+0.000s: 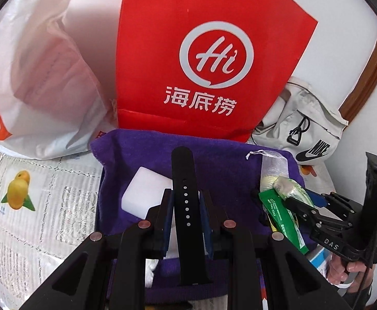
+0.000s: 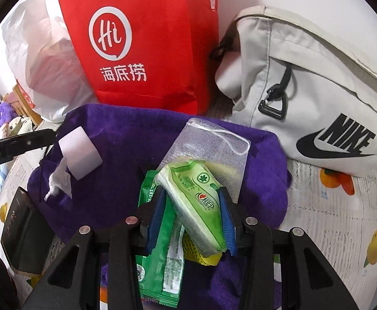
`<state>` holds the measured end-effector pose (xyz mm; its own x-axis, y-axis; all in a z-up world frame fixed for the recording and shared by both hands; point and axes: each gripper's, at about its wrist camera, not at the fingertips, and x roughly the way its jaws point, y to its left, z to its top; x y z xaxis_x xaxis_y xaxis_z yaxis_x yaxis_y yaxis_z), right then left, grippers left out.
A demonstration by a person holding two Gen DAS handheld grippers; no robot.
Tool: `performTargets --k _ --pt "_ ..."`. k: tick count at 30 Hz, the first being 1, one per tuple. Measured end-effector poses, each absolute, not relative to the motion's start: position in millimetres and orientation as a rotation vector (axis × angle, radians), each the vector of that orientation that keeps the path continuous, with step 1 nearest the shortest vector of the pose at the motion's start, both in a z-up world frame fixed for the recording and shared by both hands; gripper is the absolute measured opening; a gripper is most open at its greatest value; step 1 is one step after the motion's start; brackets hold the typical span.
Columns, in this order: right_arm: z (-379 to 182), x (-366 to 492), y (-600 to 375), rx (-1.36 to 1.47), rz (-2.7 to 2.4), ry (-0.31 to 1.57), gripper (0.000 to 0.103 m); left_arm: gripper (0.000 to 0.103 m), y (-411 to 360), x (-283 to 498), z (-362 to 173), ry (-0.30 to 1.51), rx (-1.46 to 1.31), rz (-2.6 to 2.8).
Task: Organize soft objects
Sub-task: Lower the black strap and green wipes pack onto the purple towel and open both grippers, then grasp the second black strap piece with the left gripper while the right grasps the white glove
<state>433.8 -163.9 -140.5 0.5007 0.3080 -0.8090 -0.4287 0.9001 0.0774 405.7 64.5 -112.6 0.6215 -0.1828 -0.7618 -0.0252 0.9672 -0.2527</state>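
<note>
Left wrist: left gripper (image 1: 185, 206) clamping one black strap (image 1: 187, 206); right gripper (image 2: 192, 222) gripping one tissue pack (image 2: 197, 206).

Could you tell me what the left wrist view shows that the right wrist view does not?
Only the left wrist view shows the left claw shut on a black watch strap, and the right claw's side.

Only the right wrist view shows the right claw shut on the light green tissue pack, a torn white tissue, and a dark box.

Both show the purple towel, white foam block, red bag, Nike bag and mesh pouch.
</note>
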Motion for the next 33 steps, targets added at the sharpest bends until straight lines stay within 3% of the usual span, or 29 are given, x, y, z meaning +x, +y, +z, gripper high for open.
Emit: performTargets --k 13,15,17,18,24,28,33 --pt "-142.6 433.7 -167.4 -0.126 0.450 0.946 0.046 0.020 49.9 422.2 -137.6 0.983 -0.237 -0.106" --pt "-142.5 431.9 -168.0 -0.133 0.448 0.942 0.050 0.020 50.3 424.1 -141.4 0.998 -0.243 -0.109" --pt "-141.8 428.7 -167.7 -0.139 0.453 0.933 0.065 0.021 51.6 424.8 -142.7 1.003 -0.247 -0.105" --pt "-141.5 427.2 -167.9 -0.141 0.454 0.929 0.067 0.021 52.1 425.1 -142.9 1.004 -0.245 -0.104" --pt "-137.1 420.0 -172.1 -0.124 0.450 0.907 0.068 0.021 52.8 425.1 -142.4 1.029 -0.241 -0.098" --pt "-130.2 412.7 -178.7 -0.109 0.443 0.881 0.068 0.037 54.0 419.0 -136.4 1.026 -0.236 -0.082" --pt "-120.0 399.1 -187.1 -0.088 0.431 0.868 0.068 0.038 56.8 402.3 -122.4 1.010 -0.228 -0.061"
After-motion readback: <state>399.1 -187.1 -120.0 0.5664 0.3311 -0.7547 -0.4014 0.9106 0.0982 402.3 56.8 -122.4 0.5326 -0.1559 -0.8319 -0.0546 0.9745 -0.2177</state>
